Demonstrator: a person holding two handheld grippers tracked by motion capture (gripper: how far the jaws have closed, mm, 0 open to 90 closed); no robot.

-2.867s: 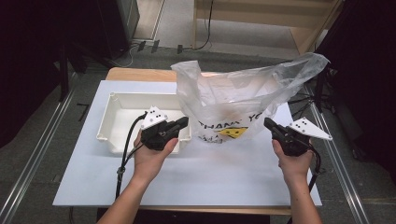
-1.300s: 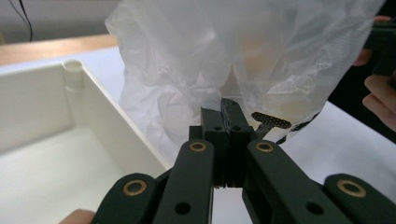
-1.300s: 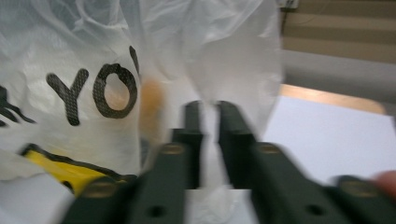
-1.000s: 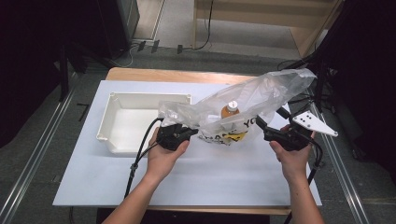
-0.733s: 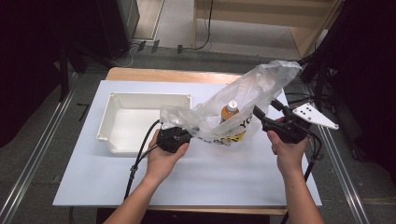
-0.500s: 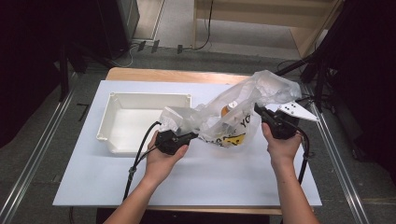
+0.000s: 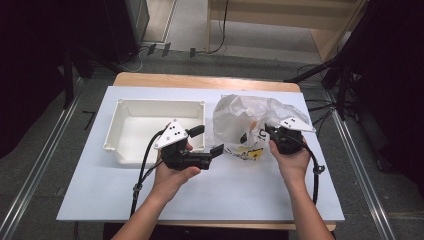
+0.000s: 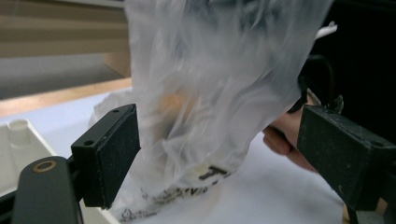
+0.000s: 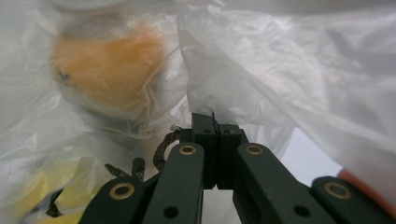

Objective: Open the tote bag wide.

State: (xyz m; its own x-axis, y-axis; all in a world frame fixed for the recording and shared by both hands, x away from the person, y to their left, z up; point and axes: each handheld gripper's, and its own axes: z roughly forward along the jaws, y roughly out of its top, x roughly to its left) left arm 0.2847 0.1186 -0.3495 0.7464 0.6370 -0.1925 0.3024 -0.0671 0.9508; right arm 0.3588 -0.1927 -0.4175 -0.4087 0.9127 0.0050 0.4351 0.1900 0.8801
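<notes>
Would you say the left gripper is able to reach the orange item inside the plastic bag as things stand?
Probably not directly. The left gripper is open beside the plastic bag, but crumpled film covers the orange item on that side, and the right gripper pinches the bag shut. The bag would likely need opening first.

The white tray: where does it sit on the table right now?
In the high view the white tray sits left of the plastic bag, just behind the left gripper.

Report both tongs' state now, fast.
Left tongs: open, just let go, jaws apart, plastic bag ahead of them, not pinched.
Right tongs: shut on the plastic bag's film.
</notes>
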